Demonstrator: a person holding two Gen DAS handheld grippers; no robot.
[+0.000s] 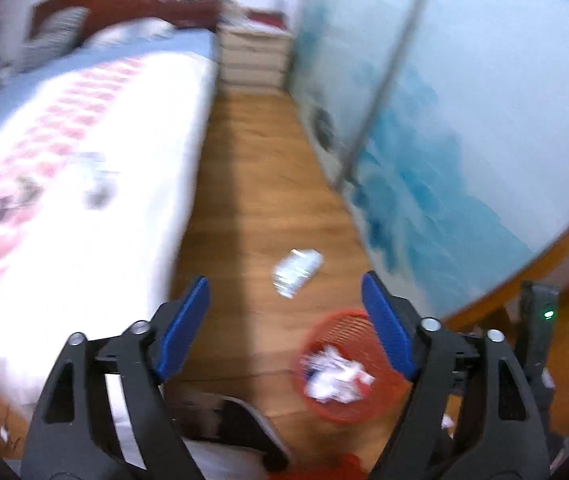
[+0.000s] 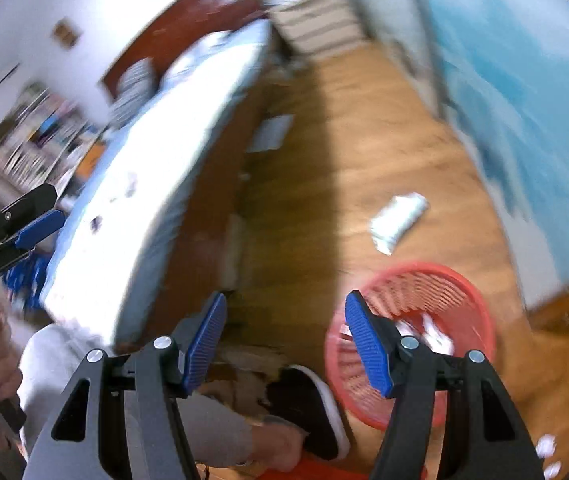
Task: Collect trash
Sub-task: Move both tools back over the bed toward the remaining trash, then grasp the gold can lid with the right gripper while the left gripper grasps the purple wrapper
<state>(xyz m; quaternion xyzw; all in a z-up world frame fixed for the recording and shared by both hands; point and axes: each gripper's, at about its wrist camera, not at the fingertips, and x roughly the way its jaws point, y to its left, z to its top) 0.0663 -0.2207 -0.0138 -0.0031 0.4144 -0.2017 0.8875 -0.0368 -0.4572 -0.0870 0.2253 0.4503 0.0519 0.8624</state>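
Looking down both wrist views, I see one wrapper [image 1: 297,273] left on the wood floor [image 1: 252,168], lying ahead of the red basket [image 1: 348,368] and between the bed [image 1: 76,168] and the blue wall [image 1: 464,128]. In the left view it sits almost straight ahead, just beyond the fingertips; in the right view it lies ahead and to the right, past the basket rim, its long axis running diagonally. I judge the left gripper [image 1: 286,320] better lined up for the reach. Its jaws stand wide apart and empty. The right gripper [image 2: 284,338] is also open, a little narrower, holding nothing. White crumpled paper [image 1: 334,376] already lies in the basket, and blur hides finer detail.
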